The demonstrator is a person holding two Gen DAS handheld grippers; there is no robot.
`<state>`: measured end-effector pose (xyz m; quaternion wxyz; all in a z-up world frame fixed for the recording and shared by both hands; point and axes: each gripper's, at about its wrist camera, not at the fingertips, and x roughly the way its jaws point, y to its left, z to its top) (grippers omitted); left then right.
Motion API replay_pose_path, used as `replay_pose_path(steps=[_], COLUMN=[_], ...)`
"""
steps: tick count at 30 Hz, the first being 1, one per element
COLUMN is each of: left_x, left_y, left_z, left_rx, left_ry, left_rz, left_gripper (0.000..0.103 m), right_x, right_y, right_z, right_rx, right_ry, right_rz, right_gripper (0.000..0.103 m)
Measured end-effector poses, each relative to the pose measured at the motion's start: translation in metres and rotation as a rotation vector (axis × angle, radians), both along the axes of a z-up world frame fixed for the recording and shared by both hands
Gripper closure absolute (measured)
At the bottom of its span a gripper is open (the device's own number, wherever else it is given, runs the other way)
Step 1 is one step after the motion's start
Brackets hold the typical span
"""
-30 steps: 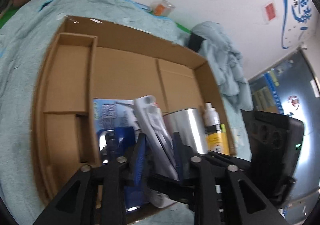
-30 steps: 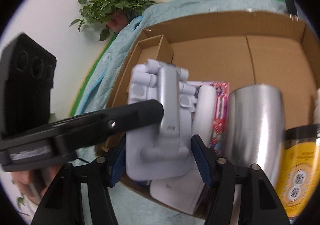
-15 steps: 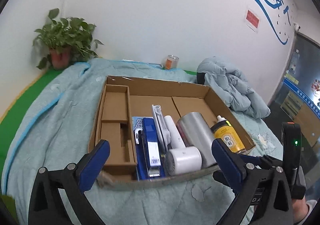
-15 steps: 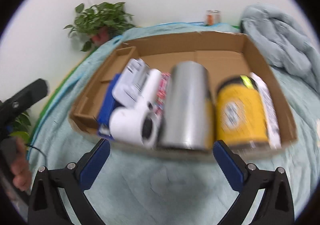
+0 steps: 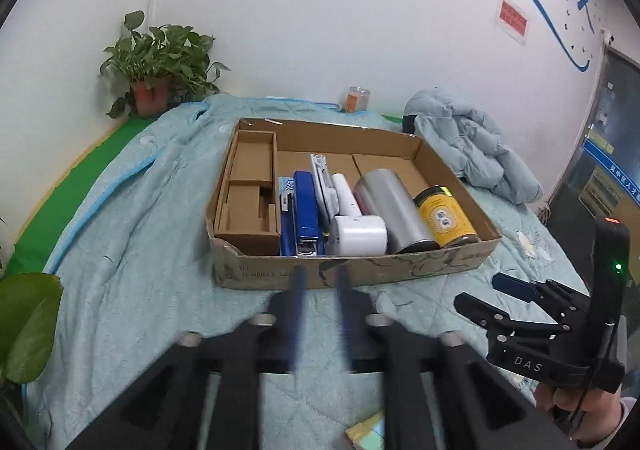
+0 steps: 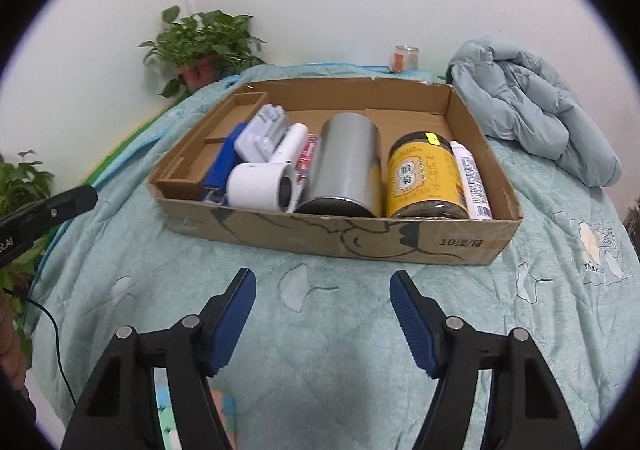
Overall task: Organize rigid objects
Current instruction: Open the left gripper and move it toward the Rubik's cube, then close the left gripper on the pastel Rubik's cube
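Note:
A shallow cardboard box (image 5: 400, 274) (image 6: 340, 238) sits on the blue quilt. In it lie a blue stapler (image 5: 306, 205) (image 6: 220, 165), a white plastic holder (image 5: 322, 181) (image 6: 262, 131), a white lint roller (image 5: 360, 230) (image 6: 264, 179), a steel cylinder (image 5: 392, 205) (image 6: 344, 165), a yellow jar (image 5: 444, 215) (image 6: 426, 179) and a white tube (image 6: 472, 179). My left gripper (image 5: 320, 290) is in front of the box, its blurred fingers a small gap apart and empty. My right gripper (image 6: 323, 298) is open and empty, in front of the box; it also shows in the left wrist view (image 5: 480, 292).
A crumpled blue jacket (image 5: 472, 145) (image 6: 536, 101) lies right of the box. A potted plant (image 5: 158, 65) (image 6: 204, 45) and an orange jar (image 5: 357, 98) (image 6: 405, 57) stand by the back wall. Another plant's leaves (image 5: 24, 326) are at the left.
Both grippers let go of the objects in the box and pulled back from it. The left gripper's fingers have since closed to a narrow gap and show motion blur.

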<state>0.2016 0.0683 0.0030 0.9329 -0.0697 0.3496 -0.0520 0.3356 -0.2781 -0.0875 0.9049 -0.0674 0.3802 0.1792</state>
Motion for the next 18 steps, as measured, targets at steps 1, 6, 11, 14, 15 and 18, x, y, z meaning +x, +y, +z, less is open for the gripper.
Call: replay_pose_path(steps=[1, 6, 11, 14, 15, 18], left_x=[-0.006, -0.033, -0.059, -0.068, -0.070, -0.071], left_y=[0.001, 0.004, 0.003, 0.001, 0.000, 0.001], left_z=[0.002, -0.004, -0.038, -0.068, -0.080, -0.106], left_rx=[-0.014, -0.075, -0.169, -0.275, -0.320, -0.417], left_ry=[0.009, 0.037, 0.143, 0.227, 0.263, 0.322], left_rz=[0.005, 0.037, 0.013, -0.026, -0.041, -0.020], left_gripper=[0.000, 0.001, 0.001, 0.001, 0.002, 0.005], right_x=[-0.004, -0.034, -0.071, -0.086, -0.089, -0.093], right_y=[0.001, -0.001, -0.014, -0.021, -0.022, -0.018], right_z=[0.001, 0.006, -0.002, -0.020, -0.027, -0.046], right_rx=[0.007, 0.051, 0.102, 0.117, 0.114, 0.113], right_ry=[0.000, -0.031, -0.018, 0.060, 0.079, 0.114], right_rz=[0.012, 0.137, 0.413, 0.502, 0.509, 0.535], right_gripper=[0.031, 0.000, 0.000, 0.000, 0.000, 0.001])
